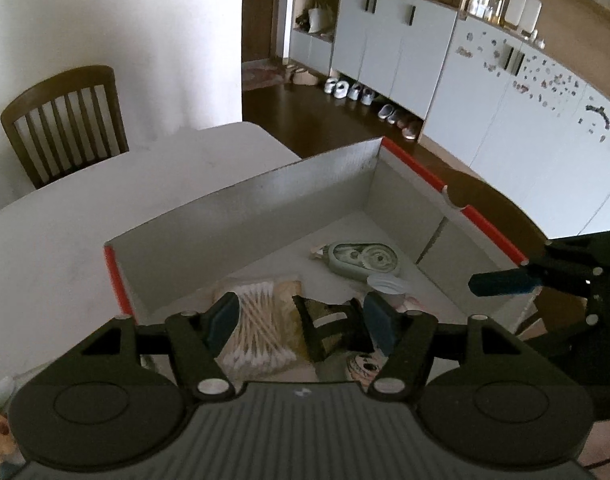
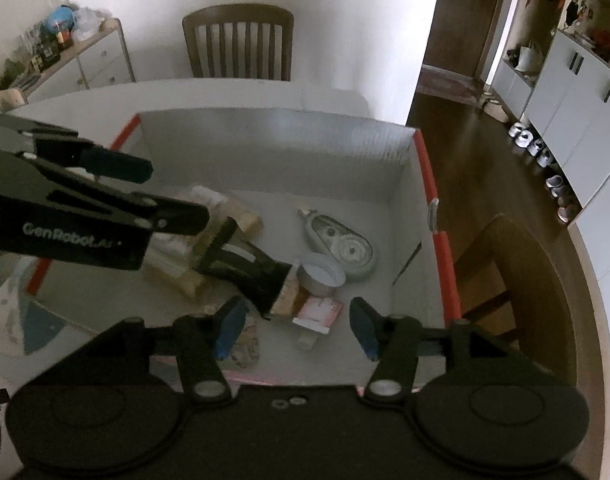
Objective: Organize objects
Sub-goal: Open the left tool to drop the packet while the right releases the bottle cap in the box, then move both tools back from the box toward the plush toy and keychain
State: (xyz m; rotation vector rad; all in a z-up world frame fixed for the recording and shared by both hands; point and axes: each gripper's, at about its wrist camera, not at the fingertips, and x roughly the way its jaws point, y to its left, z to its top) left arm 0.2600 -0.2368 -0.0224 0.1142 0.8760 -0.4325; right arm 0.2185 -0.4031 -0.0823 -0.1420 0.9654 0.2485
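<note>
A white cardboard box with red edges sits on the table. Inside lie a pack of cotton swabs, a black pouch-like item, a grey correction tape dispenser, a small round tin and a pink packet. My left gripper hangs open above the swabs and the black item, gripping nothing. My right gripper is open over the pink packet, empty; one of its fingers shows at the box's right side.
The white table extends left of the box. A wooden chair stands behind it, another chair at the box's right. A cluttered sideboard is far left. Cabinets and shoes line the dark floor.
</note>
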